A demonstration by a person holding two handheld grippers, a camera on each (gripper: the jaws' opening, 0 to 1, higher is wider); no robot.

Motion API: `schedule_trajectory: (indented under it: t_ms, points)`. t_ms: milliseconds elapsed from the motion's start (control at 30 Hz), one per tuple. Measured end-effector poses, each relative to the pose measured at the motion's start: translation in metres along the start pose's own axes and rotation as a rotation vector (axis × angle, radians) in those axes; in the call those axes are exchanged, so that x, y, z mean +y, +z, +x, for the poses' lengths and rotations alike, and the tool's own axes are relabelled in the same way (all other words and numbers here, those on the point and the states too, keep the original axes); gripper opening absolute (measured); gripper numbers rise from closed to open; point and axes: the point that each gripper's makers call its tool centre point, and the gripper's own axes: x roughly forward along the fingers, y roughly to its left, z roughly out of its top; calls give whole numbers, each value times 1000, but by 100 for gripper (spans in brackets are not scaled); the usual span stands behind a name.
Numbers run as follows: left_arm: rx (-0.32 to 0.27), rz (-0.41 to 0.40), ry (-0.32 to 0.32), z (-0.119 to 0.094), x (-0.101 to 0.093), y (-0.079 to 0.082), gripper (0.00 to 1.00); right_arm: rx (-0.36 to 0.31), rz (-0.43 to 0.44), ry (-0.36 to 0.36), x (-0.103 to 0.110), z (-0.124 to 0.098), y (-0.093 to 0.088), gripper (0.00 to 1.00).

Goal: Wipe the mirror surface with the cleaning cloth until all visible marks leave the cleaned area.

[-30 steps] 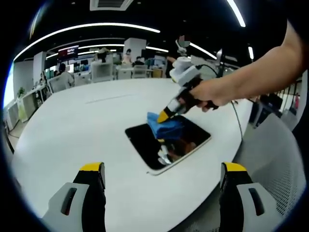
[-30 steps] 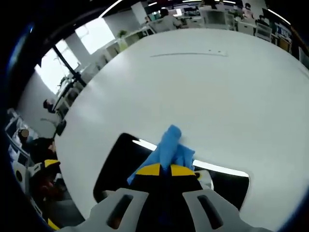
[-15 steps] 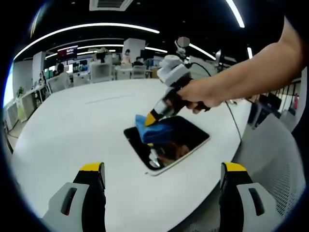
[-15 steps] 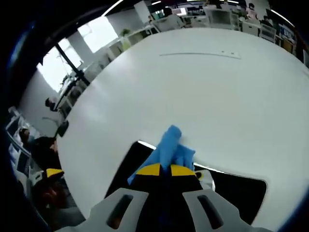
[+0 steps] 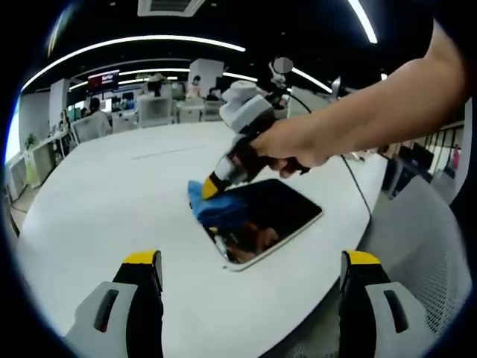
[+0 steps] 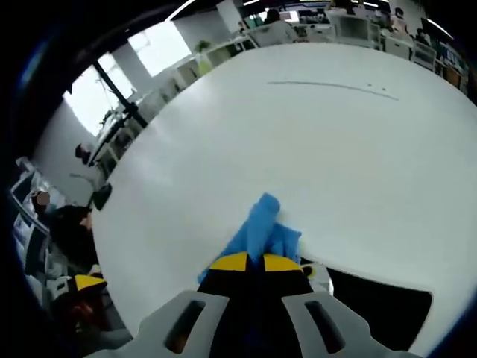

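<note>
A dark rectangular mirror point(image 5: 272, 218) lies flat on the white table point(image 5: 112, 194). In the left gripper view my right gripper point(image 5: 212, 188), held by a hand, presses a blue cloth point(image 5: 211, 211) onto the mirror's left corner. In the right gripper view that gripper point(image 6: 253, 262) is shut on the blue cloth point(image 6: 258, 226), with a strip of the mirror point(image 6: 380, 302) at the lower right. My left gripper point(image 5: 250, 272) stands open near the table's front edge, short of the mirror, with nothing between its fingers.
The round white table point(image 6: 313, 149) stretches wide beyond the mirror. Desks, chairs and people point(image 5: 160, 104) fill the office behind. A grey mesh chair back point(image 5: 421, 246) sits at the right. A cable point(image 5: 358, 186) trails from the right gripper.
The right gripper has slid the blue cloth leftward across the mirror, from its middle to its left corner. The left gripper has stayed put.
</note>
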Motion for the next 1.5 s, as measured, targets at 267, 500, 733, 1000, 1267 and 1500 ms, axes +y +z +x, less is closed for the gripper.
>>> schedule_trajectory:
  t_ms: [267,500,733,1000,1267,1500]
  points:
    - [1,0,6,0,1,0,100,4,-6,8,4,4,3,0]
    - [1,1,1,1,1,-2,100,-25,8,14,5,3,2,0]
    - [1,5,0,2,1,-2,100,-36,27,4,5,3,2,0]
    - [-2,5,2,1,1,-1,100,-35,38,11,9,0,-5,0]
    - [-1,6,2,1,0,-1,99,-29,60,28,12,-4,-11,0]
    - [1,3,3,1,-1,0,99,-22,54,31,16,-6,-18,0]
